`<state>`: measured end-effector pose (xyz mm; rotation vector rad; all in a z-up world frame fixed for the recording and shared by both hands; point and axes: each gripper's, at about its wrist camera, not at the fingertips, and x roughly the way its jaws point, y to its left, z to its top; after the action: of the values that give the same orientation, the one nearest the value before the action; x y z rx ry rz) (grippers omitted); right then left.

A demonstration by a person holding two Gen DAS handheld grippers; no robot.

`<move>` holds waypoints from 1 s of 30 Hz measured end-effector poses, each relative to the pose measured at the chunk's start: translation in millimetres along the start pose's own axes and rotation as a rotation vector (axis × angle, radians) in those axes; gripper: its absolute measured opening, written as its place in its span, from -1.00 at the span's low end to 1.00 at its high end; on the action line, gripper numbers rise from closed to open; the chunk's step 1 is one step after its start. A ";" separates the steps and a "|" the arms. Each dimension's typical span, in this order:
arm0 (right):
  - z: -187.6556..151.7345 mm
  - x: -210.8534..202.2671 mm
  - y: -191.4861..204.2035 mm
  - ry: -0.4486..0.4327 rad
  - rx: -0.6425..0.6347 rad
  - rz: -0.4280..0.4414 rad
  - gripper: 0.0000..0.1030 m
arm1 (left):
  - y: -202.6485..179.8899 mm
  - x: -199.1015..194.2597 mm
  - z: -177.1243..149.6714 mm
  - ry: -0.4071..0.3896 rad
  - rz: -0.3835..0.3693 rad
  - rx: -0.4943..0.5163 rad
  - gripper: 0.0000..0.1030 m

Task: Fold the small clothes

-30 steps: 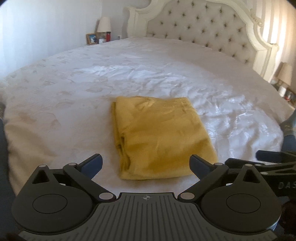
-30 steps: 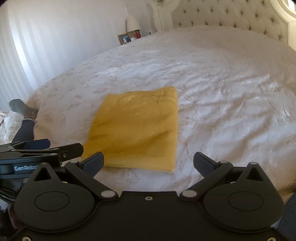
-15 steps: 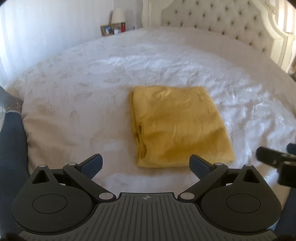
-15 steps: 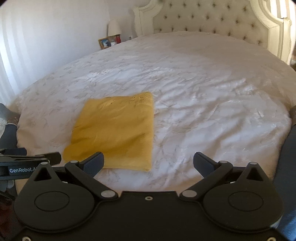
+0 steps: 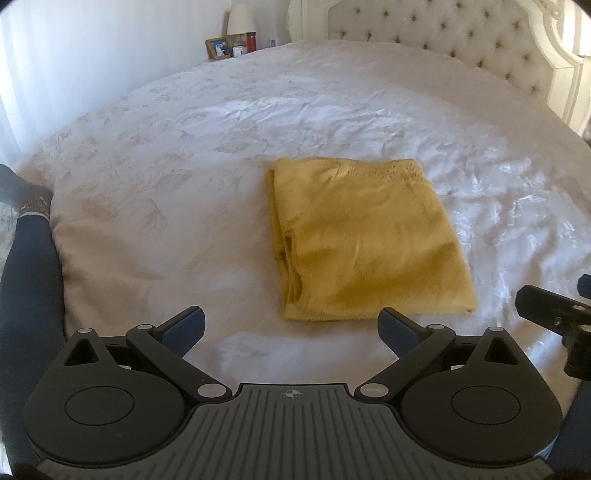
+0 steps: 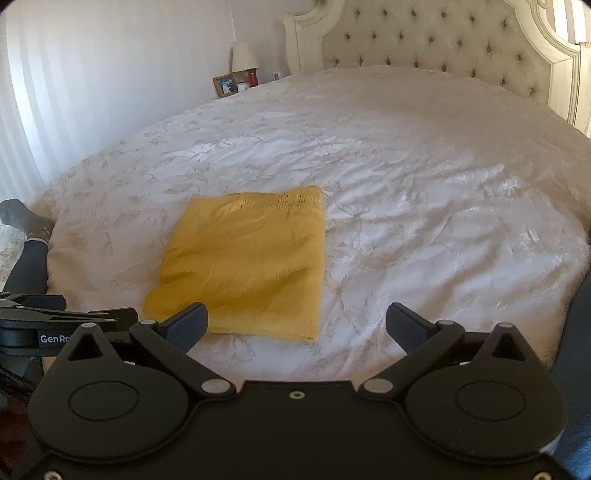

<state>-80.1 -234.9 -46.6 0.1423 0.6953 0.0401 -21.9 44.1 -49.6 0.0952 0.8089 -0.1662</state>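
Mustard-yellow knitted garment (image 5: 369, 243), folded into a neat rectangle, lies flat on the white embroidered bedspread (image 5: 166, 177), near the bed's foot edge and well away from the cream tufted headboard (image 6: 443, 48). My left fingers (image 5: 291, 328) are spread wide and hold nothing, just short of its near edge. My right fingers (image 6: 297, 325) are likewise apart and empty, beside its near right corner.

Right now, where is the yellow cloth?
The folded yellow cloth lies flat on the white bed, near its foot edge, just ahead of both open grippers and far from the headboard.
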 end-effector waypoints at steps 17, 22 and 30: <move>-2.4 5.5 -4.9 0.039 0.032 -0.005 0.98 | -1.2 -1.7 -3.2 0.017 -0.014 0.011 0.97; -3.5 6.8 -4.7 0.047 0.037 -0.001 0.98 | -3.1 -2.6 -4.3 0.021 -0.014 0.016 0.97; -6.1 10.4 -4.4 0.060 0.053 0.010 0.98 | -5.0 -2.1 -6.0 0.026 -0.014 0.018 0.97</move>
<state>-76.1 -237.7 -58.6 0.1960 0.7560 0.0359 -28.5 40.3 -52.2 0.1093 0.8339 -0.1861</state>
